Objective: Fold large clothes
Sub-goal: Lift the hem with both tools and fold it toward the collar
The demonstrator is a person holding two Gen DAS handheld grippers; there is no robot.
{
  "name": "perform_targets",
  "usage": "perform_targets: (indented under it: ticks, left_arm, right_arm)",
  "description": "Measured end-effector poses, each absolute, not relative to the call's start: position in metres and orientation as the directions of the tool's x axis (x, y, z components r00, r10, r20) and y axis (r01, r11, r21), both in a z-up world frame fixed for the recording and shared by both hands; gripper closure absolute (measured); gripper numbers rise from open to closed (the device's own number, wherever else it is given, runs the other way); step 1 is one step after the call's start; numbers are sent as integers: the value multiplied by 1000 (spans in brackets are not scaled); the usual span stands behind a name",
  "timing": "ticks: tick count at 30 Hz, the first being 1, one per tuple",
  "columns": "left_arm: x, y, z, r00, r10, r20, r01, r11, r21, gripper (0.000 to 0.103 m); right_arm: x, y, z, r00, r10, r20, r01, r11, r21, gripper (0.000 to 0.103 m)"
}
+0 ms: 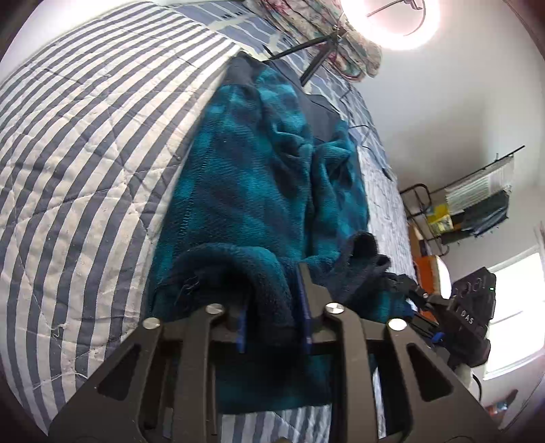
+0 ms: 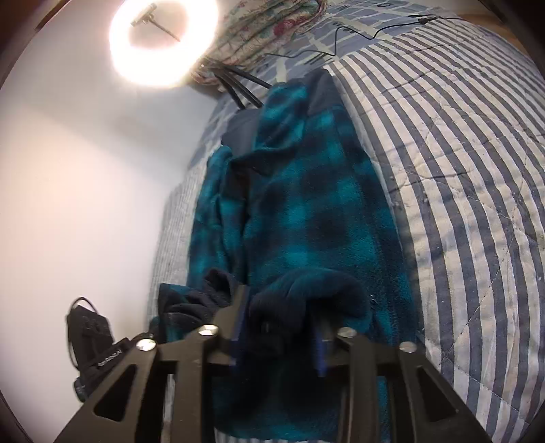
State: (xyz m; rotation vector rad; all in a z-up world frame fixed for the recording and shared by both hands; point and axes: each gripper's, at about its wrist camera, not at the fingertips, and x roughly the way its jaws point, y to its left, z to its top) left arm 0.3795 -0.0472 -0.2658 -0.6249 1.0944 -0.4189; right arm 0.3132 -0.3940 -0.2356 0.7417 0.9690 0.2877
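A teal and dark blue plaid fleece garment (image 1: 252,177) lies stretched out on a blue-and-white striped quilt (image 1: 85,153); it also shows in the right wrist view (image 2: 306,204). My left gripper (image 1: 272,300) is shut on a bunched fold of the fleece at its near edge. My right gripper (image 2: 279,323) is shut on another bunched fold of the same garment. The right gripper's body shows at the right of the left wrist view (image 1: 466,320), and the left gripper's body shows at the lower left of the right wrist view (image 2: 92,344). Both hold the near edge lifted.
A ring light (image 2: 163,44) on a tripod (image 1: 306,54) stands at the far end of the bed beside a floral pillow (image 2: 265,30). A black cable (image 2: 357,34) lies on the quilt. A wire shelf with folded items (image 1: 477,201) stands by the wall.
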Motion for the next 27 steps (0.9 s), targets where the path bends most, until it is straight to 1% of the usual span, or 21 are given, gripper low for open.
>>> perform_targets:
  ticks: [1, 2, 3, 5, 7, 8, 9, 10, 12, 14, 16, 19, 20, 21, 23, 25, 27]
  left_arm:
    - [379, -45, -263, 403, -614, -678, 14, 745, -667, 69]
    - [379, -43, -260, 400, -622, -673, 14, 738, -675, 64]
    - [378, -41, -257, 400, -631, -665, 12, 729, -685, 63]
    - [377, -36, -250, 399, -652, -645, 12, 707, -707, 63]
    - [374, -30, -242, 401, -681, -613, 29, 678, -734, 58]
    - [372, -26, -239, 406, -691, -598, 32, 664, -747, 54]
    - [371, -23, -237, 409, -702, -582, 37, 651, -759, 47]
    - [369, -20, -234, 415, -709, -571, 49, 644, -764, 44]
    - [367, -15, -228, 448, -690, -568, 61, 658, -750, 33]
    - [368, -11, -227, 448, -693, -565, 59, 653, -755, 30]
    - [367, -8, -222, 457, -684, -569, 79, 668, -740, 30]
    - [356, -17, -212, 484, -603, -634, 182, 778, -601, 30]
    - [351, -22, -213, 484, -577, -658, 214, 807, -550, 34]
    - [348, -27, -217, 472, -557, -683, 236, 827, -511, 44]
    - [346, -35, -226, 443, -542, -714, 263, 840, -474, 53]
    - [345, -45, -235, 439, -519, -734, 280, 855, -437, 56]
    - [348, -53, -244, 443, -489, -752, 277, 872, -403, 56]
  right_arm:
    - [311, -396, -232, 561, 544, -624, 90, 710, 699, 36]
    - [308, -399, -227, 576, 556, -600, 80, 691, 718, 30]
    - [305, -403, -222, 588, 571, -573, 68, 671, 739, 24]
    - [300, -410, -214, 600, 591, -539, 51, 644, 763, 23]
    - [292, -419, -205, 613, 608, -504, 26, 623, 782, 23]
    - [286, -422, -201, 618, 601, -506, 17, 633, 774, 23]
    - [279, -424, -198, 622, 576, -531, 14, 669, 743, 23]
    - [274, -424, -196, 622, 551, -556, 10, 705, 709, 24]
    - [263, -422, -199, 609, 477, -634, 12, 793, 609, 25]
    - [255, -421, -209, 580, 455, -676, 12, 825, 565, 31]
    - [250, -418, -222, 544, 454, -706, 13, 836, 548, 43]
    - [244, -409, -239, 511, 436, -741, 6, 860, 510, 45]
    - [242, -408, -242, 505, 440, -742, -2, 861, 509, 45]
    - [242, -405, -245, 500, 442, -745, -9, 863, 506, 47]
    - [240, -402, -248, 497, 423, -758, -13, 876, 481, 66]
    - [234, -400, -245, 514, 401, -759, -16, 888, 459, 80]
    - [225, -400, -241, 528, 381, -759, -16, 898, 440, 85]
